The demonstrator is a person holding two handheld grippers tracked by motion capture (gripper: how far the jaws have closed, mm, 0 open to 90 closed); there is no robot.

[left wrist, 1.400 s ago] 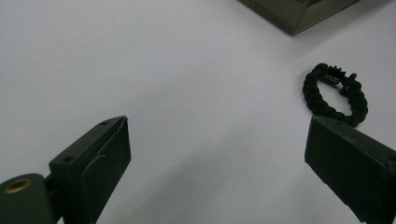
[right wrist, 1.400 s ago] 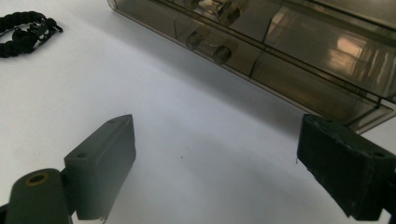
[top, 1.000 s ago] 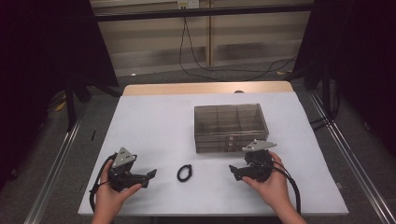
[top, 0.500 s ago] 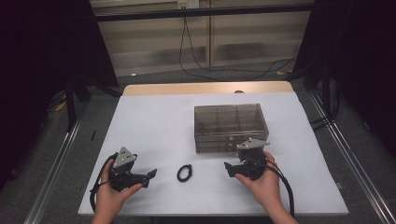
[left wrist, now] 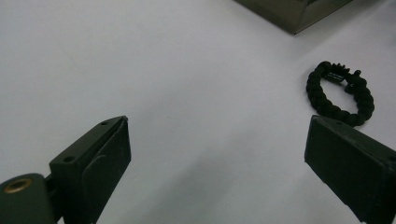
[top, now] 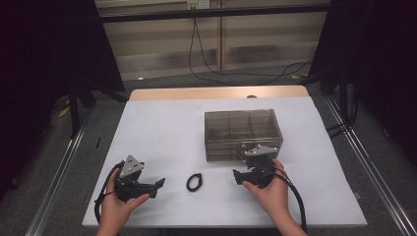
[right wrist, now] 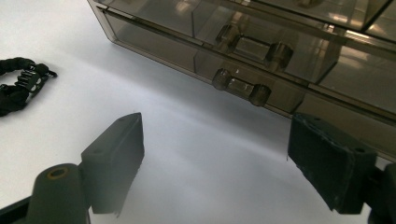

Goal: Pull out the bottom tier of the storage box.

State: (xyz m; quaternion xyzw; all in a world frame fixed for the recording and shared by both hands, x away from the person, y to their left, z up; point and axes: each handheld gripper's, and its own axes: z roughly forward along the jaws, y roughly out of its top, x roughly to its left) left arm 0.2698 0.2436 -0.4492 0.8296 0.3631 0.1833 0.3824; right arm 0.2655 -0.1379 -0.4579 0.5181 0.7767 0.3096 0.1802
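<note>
Clearly the right gripper [right wrist: 215, 154], jaws released and just closing a little with nothing between them, faces the lower drawer handle [right wrist: 242, 87] of the smoky drawer box [top: 243, 132], lying crosswise just ahead. Between both hands, the black braided bracelet [top: 194, 182] lies on the counter [top: 162, 128]; the left gripper [left wrist: 217, 168] gapes empty.

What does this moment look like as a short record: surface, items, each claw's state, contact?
surface: white table
items: smoky translucent plastic drawer box; black braided cord bracelet
bracelet position: flat on the table between the two claws, touching neither
left claw: open, nothing between its jaws
right claw: open and has just been closing slightly, nothing between its jaws, facing the box's lower drawer handle
</note>
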